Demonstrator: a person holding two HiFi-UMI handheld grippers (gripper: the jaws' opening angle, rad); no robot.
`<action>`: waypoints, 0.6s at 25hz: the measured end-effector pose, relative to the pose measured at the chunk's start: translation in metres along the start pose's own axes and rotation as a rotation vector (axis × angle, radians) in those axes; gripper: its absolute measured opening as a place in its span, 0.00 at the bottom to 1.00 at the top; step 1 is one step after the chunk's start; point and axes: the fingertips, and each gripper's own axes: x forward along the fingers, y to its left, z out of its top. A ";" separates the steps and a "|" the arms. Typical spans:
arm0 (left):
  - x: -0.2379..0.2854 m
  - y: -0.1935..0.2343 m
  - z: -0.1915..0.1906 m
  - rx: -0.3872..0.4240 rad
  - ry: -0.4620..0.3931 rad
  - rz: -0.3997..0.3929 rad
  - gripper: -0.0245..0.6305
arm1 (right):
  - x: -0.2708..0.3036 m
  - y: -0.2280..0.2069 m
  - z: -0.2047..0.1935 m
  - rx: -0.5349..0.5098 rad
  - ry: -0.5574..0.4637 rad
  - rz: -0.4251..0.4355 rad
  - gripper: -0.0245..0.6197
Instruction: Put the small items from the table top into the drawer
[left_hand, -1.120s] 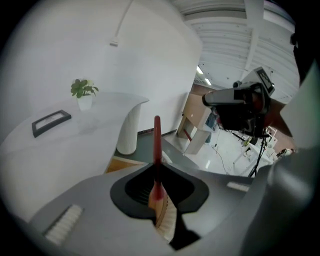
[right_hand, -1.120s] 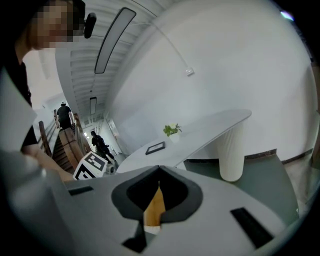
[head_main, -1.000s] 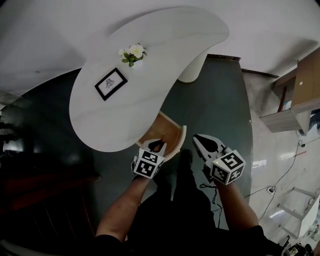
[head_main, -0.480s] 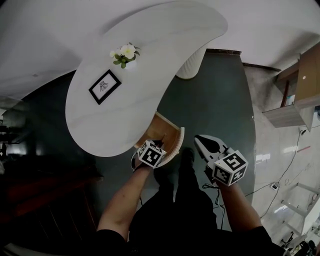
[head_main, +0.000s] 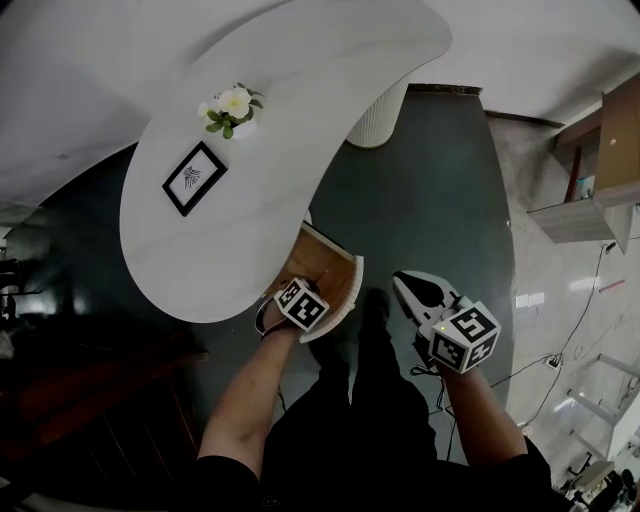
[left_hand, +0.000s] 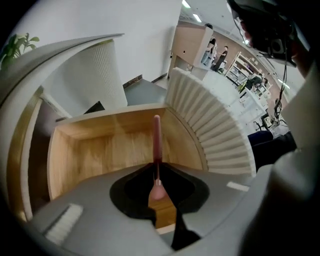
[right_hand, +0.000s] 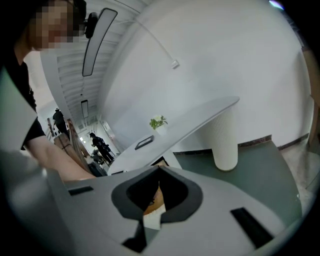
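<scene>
While the left claw (left_hand: 156, 164) clamps a thin pink stick (left_hand: 156, 140), the stick points down into the open wooden drawer (left_hand: 95, 150); whether its tip touches the drawer bottom can't be told. The drawer juts out from under the curved white surface (head_main: 300, 120), with its ribbed white front (left_hand: 215, 130) toward the person. The right claw (right_hand: 159, 169) has its jaws together with nothing held, just right of the drawer over the dark floor (head_main: 430, 200). On the surface a black-framed picture (head_main: 194, 178) sits near a small white-flowered plant (head_main: 229, 108). Only print: black-and-white square markers on each claw's cube (head_main: 464, 335).
</scene>
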 end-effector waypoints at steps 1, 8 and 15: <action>0.002 0.002 0.000 0.003 0.009 0.001 0.13 | 0.000 -0.002 -0.001 0.010 -0.003 -0.001 0.06; 0.019 0.006 0.001 0.008 0.055 -0.023 0.13 | 0.001 -0.011 -0.004 0.041 -0.014 -0.007 0.06; 0.035 0.004 -0.005 -0.007 0.096 -0.071 0.13 | 0.000 -0.019 -0.008 0.062 -0.020 -0.018 0.06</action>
